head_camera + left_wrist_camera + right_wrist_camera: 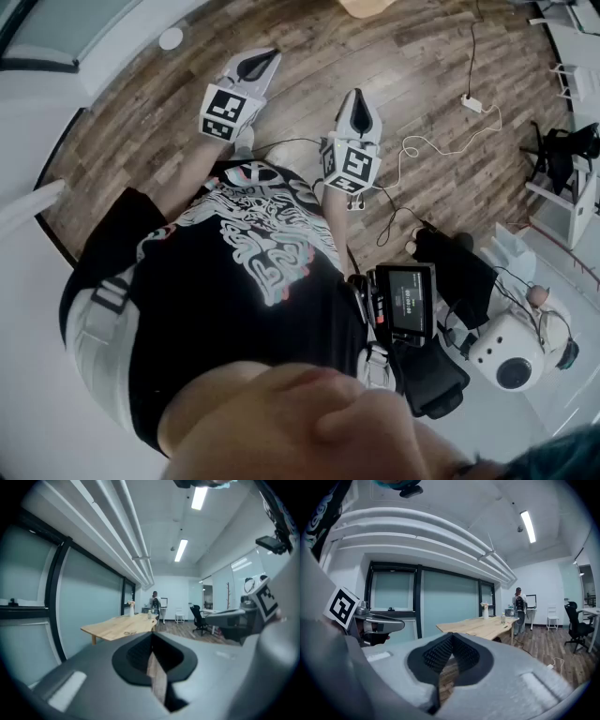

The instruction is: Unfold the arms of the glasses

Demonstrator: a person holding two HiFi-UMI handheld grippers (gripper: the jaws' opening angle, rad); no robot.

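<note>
Both grippers are held out in front of the person's body, over the wooden floor and far from the table. In the head view my left gripper [265, 58] and my right gripper [357, 98] are side by side, tips pointing away. Each is shut with nothing between its fingers, as the left gripper view [152, 635] and the right gripper view [451, 637] also show. On the distant wooden table [117, 626] lies a small dark thing that looks like the glasses [130, 633]; it is too small to tell how the arms are set.
The table [483, 626] carries a vase [485, 610] and a bottle. A person [519, 603] stands at its far end, and a black office chair [576, 625] is to the right. A white cable [441, 141] lies on the floor. Glass walls run along the left.
</note>
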